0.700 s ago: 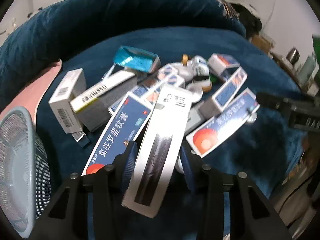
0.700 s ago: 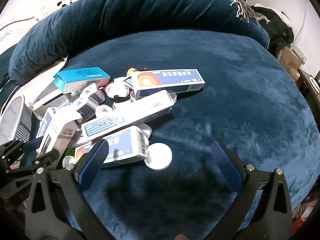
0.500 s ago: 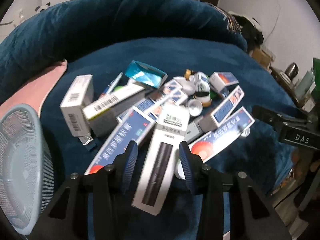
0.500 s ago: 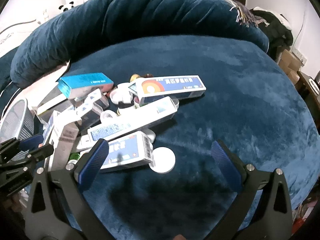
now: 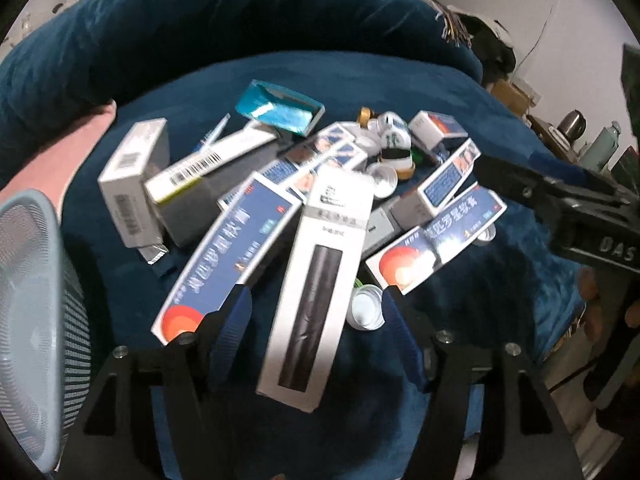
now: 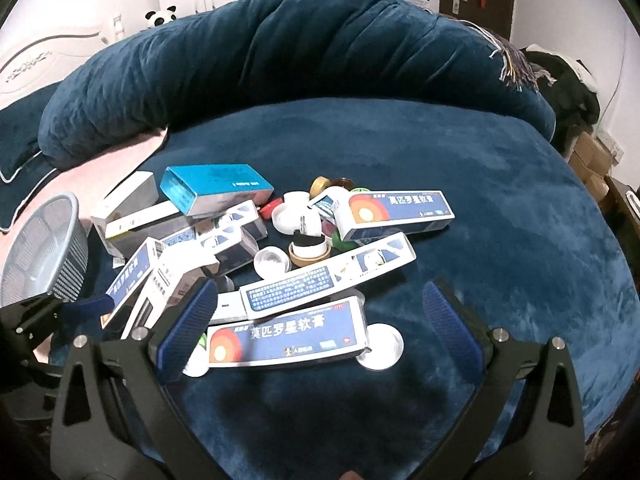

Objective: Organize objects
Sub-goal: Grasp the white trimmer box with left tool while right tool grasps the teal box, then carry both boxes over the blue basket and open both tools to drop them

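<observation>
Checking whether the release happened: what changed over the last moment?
The left gripper spread its fingers, letting go of the long white-and-black box, which still lies between them on the pile. The right gripper stayed wide open; the pile looks unchanged.

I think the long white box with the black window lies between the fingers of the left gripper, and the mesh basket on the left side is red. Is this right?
Not quite. The mesh basket is pale blue-grey, not red, as the left wrist view shows. The rest holds: the long white box with the black window lies between the fingers of the left gripper.
</observation>
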Action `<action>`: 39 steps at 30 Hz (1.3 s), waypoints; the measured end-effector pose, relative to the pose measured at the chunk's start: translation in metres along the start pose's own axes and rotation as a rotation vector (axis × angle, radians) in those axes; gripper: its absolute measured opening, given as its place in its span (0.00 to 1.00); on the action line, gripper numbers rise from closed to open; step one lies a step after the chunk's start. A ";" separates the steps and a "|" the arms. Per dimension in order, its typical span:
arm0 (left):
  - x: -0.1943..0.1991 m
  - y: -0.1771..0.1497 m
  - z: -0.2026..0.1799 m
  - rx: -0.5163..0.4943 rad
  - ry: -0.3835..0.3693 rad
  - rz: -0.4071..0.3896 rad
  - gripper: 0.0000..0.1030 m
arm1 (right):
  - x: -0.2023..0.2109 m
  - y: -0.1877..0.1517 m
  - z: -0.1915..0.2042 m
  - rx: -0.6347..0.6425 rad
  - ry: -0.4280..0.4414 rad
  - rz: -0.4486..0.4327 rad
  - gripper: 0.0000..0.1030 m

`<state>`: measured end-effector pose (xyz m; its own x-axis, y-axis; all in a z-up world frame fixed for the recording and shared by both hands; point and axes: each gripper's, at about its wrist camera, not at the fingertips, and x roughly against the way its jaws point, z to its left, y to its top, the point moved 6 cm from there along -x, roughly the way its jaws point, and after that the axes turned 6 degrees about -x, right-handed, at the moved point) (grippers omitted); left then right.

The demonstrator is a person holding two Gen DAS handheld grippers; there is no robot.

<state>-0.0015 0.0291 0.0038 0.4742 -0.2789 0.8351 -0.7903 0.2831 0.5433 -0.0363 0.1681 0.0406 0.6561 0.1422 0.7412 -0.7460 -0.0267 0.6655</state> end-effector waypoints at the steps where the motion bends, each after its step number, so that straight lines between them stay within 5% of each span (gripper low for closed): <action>1: -0.005 -0.001 -0.002 -0.001 -0.006 0.009 0.67 | -0.001 0.000 0.000 0.001 -0.003 0.001 1.00; 4: -0.018 -0.001 -0.007 -0.006 -0.024 0.038 0.66 | -0.001 -0.001 -0.004 -0.004 -0.010 0.002 1.00; 6: -0.025 -0.002 -0.009 -0.019 -0.005 0.047 0.41 | -0.002 -0.001 -0.005 -0.010 -0.011 0.005 1.00; 15: 0.010 0.009 0.000 0.028 0.007 -0.038 0.41 | -0.001 0.001 -0.001 -0.024 0.008 0.001 1.00; 23: 0.072 0.036 0.055 0.101 0.145 -0.113 0.41 | -0.002 0.041 0.034 -0.068 0.112 0.007 1.00; 33: 0.092 0.065 0.121 0.174 0.205 -0.132 0.41 | -0.088 0.097 0.074 -0.379 0.264 0.321 1.00; 39: 0.078 0.063 0.122 0.209 0.190 -0.116 0.41 | -0.119 0.097 0.084 -0.414 0.214 0.386 1.00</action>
<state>-0.0623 -0.0870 0.0926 0.6143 -0.1157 0.7806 -0.7802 0.0591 0.6227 -0.1766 0.0655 0.0243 0.3236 0.3961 0.8593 -0.9362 0.2654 0.2303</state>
